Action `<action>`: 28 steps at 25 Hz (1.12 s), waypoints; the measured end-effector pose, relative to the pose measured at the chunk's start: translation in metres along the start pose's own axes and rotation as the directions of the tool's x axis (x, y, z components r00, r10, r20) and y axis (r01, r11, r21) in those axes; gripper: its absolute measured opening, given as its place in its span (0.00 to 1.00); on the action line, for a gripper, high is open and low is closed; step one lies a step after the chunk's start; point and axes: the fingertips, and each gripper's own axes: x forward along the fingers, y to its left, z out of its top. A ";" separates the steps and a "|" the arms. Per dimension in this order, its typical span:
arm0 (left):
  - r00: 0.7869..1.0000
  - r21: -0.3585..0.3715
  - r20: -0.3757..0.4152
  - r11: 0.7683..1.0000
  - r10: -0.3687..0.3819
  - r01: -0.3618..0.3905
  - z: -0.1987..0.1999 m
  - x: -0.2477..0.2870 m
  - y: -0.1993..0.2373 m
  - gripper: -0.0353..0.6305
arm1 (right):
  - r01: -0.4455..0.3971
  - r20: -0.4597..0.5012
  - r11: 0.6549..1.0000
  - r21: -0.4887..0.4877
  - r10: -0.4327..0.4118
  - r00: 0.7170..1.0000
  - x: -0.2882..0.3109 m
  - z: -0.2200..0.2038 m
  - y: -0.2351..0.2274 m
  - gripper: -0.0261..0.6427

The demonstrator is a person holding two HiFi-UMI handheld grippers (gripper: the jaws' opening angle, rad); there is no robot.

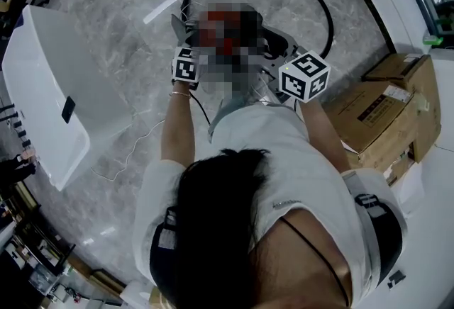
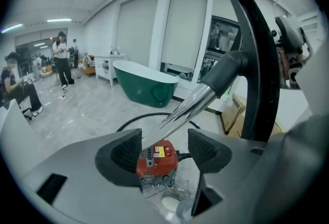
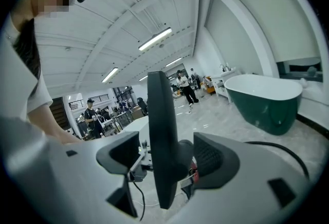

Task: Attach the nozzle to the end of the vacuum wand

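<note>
Standing wide open, left gripper is near the shiny wand; right gripper, open too, sits around the black nozzle.

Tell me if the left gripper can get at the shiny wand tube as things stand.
Probably yes. On the left gripper the jaws stand apart, and the shiny wand tube slants down into the gap between them with nothing in front; the red vacuum body lies beyond.
</note>
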 end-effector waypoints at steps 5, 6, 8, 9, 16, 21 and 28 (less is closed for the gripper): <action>0.993 -0.150 0.095 0.987 0.069 -0.055 0.010 -0.031 0.001 0.45 | -0.013 0.014 1.000 -0.016 0.013 1.000 -0.009 0.002 0.003 0.52; 0.990 -0.187 0.116 0.980 0.084 -0.061 0.012 -0.038 0.001 0.45 | -0.012 0.024 1.000 -0.021 0.012 1.000 -0.011 0.003 0.004 0.52; 0.984 -0.223 0.146 0.972 0.104 -0.070 0.015 -0.051 -0.001 0.45 | -0.007 0.046 1.000 -0.025 0.008 0.999 -0.015 0.005 0.005 0.52; 0.981 -0.226 0.158 0.971 0.115 -0.077 0.017 -0.057 -0.003 0.45 | -0.004 0.056 1.000 -0.026 0.005 0.998 -0.017 0.006 0.005 0.52; 0.932 -0.275 0.324 0.959 0.162 -0.071 0.053 -0.103 -0.032 0.45 | 0.041 0.104 0.998 -0.058 -0.034 0.994 -0.036 0.012 0.007 0.52; 0.887 -0.261 0.398 0.956 0.234 -0.135 0.077 -0.136 -0.061 0.45 | 0.065 0.128 0.993 -0.098 -0.052 0.990 -0.049 0.014 0.012 0.51; 0.845 -0.247 0.416 0.936 0.336 -0.250 0.080 -0.157 -0.097 0.30 | 0.061 0.132 0.991 -0.122 -0.045 0.990 -0.064 0.010 0.021 0.51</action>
